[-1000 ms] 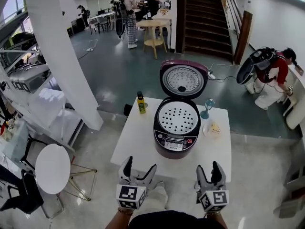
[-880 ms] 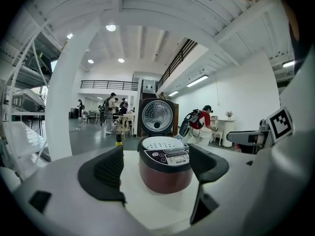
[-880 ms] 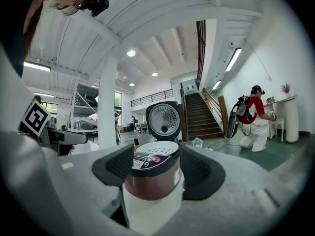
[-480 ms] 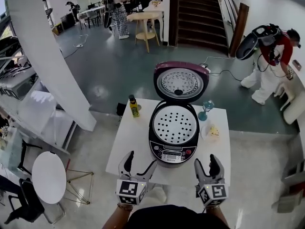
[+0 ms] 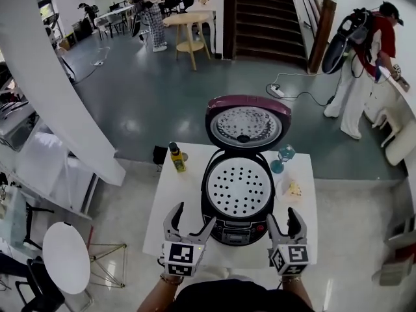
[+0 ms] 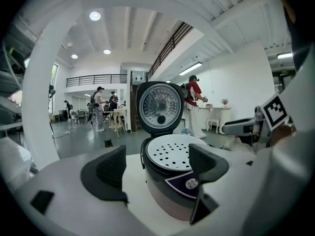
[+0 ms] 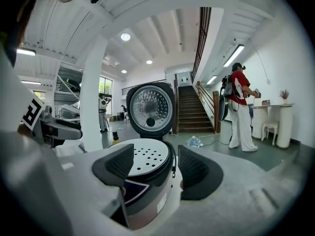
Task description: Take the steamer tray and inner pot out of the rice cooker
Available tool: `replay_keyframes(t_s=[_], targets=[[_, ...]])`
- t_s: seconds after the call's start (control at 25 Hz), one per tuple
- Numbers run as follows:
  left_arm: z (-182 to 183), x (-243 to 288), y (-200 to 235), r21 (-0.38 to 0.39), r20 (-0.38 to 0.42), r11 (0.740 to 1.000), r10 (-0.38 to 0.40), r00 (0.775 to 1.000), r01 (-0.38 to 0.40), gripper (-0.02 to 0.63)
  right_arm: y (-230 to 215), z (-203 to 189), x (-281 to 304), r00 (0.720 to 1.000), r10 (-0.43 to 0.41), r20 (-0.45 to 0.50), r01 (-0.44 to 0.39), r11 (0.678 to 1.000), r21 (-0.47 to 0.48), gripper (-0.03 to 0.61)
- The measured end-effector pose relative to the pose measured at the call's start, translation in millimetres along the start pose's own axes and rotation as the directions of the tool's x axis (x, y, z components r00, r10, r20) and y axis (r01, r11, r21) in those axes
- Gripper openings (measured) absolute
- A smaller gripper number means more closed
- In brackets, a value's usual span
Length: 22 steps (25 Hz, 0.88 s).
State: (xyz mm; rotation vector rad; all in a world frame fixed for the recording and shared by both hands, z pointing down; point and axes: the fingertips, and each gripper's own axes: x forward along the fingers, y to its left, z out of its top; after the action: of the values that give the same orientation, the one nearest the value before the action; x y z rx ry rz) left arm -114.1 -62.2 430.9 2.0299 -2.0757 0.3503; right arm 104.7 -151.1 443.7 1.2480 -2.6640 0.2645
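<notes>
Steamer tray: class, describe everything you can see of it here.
The steamer tray is a round, white, shallow disc pierced with small dark holes. It lies flat in the mouth of the rice cooker, its edge inside the dark rim, below the raised lid. Nothing lies on it. The left gripper and right gripper, both open, are short of it and do not touch it.

Steamer tray open from above, raised lid walling its far side, bottle left, glass right
</notes>
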Motion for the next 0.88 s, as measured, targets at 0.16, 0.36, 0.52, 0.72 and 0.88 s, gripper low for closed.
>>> replay_keyframes(t_s=[0.16,0.36,0.52,0.72,0.88], targets=[[0.6,26.9,7.2,0.055,-0.035,0.998,-0.017,0.999,0.019,0.397,-5.8,8.3,27.2,0.999,-0.028,-0.018,0.027,1.0,-0.015,0.276],[0.7,59.2,9.6,0.042,-0.1,0.998,-0.035,0.994,0.039,0.397,-11.9,16.0,56.0,0.997,-0.033,-0.065,0.027,0.995,-0.092,0.276],[6.5,86.1,13.7,0.067,-0.144,0.997,-0.028,0.989,0.038,0.397,-19.4,14.3,80.6,0.99,-0.035,-0.139,0.016,0.99,-0.139,0.278],[-8.1,109.1,9.1,0.096,-0.262,0.994,-0.032,0.965,0.059,0.397,-27.2,-2.2,106.3,0.969,-0.013,-0.246,-0.025,0.988,-0.151,0.278],[-22.0,122.9,9.3,0.107,-0.337,0.991,-0.043,0.94,0.083,0.396,-34.9,-13.0,122.3,0.952,-0.024,-0.305,-0.033,0.983,-0.18,0.278]])
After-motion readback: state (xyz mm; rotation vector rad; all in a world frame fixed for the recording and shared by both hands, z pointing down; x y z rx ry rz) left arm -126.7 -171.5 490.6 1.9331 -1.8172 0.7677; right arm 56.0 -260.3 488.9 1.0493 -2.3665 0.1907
